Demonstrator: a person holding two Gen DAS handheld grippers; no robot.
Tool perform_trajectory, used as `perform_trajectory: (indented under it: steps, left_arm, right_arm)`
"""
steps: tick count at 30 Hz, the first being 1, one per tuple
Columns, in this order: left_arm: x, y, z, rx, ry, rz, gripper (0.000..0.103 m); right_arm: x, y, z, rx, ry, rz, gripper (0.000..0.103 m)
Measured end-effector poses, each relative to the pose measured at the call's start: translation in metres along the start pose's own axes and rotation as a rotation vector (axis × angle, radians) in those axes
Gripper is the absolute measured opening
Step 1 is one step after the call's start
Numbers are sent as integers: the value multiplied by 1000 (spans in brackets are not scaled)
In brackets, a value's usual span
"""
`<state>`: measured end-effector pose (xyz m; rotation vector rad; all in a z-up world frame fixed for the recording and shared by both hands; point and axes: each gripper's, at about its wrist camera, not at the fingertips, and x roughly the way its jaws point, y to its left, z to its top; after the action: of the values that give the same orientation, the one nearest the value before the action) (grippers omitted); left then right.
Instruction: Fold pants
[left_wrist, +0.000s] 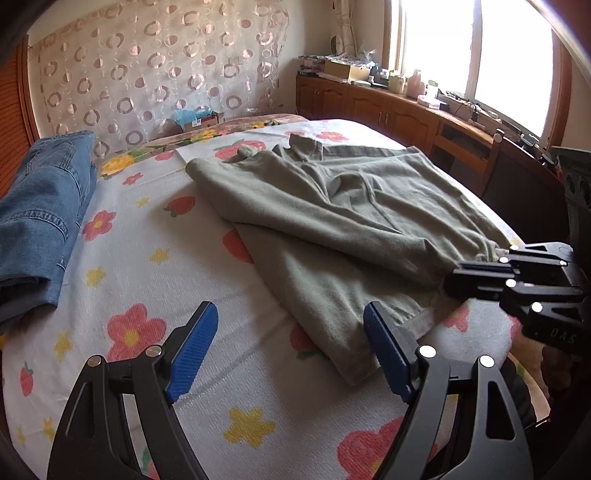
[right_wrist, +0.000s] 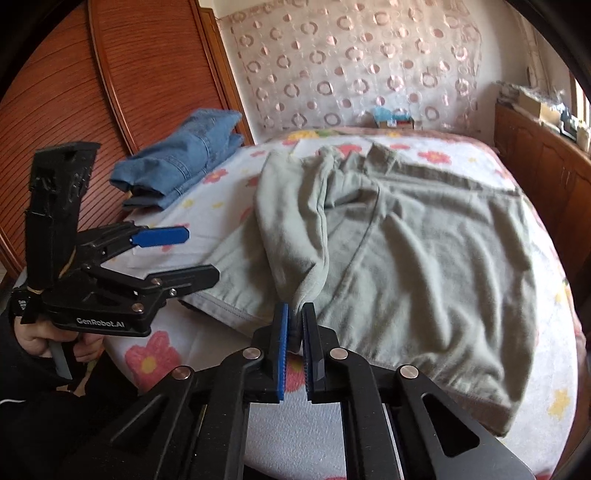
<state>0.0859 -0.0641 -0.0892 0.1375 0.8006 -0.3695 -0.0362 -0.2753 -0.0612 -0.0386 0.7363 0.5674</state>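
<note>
A flowered bed (left_wrist: 140, 258) carries grey-green pants (right_wrist: 424, 258) spread across its middle, folded jeans (left_wrist: 40, 206) at its left edge; the right gripper (right_wrist: 295, 325) pinches a lifted pant-leg end, the left gripper (left_wrist: 288, 343) gapes wide, holding nothing, over the hem

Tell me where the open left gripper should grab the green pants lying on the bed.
Take the green pants by the flat hem corner nearest the left gripper, coming in low from the bed's near edge. The right gripper already pinches the other leg end.
</note>
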Motion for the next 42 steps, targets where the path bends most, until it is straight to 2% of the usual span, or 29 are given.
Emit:
perform_trajectory:
  steps: [8, 14, 26, 34, 42]
  left_arm:
    - [-12, -4, 10, 5, -41, -11, 82]
    - [-9, -15, 21, 28, -46, -23, 82]
    - [3, -39, 38, 76, -39, -52, 82]
    - [17, -45, 36, 82, -6, -57, 82]
    - [21, -43, 34, 66, 3, -58, 82]
  right_arm:
    - [-41, -13, 2, -3, -112, -45, 5]
    - [-70, -28, -7, 12, -152, -103, 5]
    - [-81, -23, -34, 63, -118, -197, 5]
    - [-75, -21, -37, 114, -64, -208, 5]
    - [-89, -22, -30, 137, -47, -196, 6]
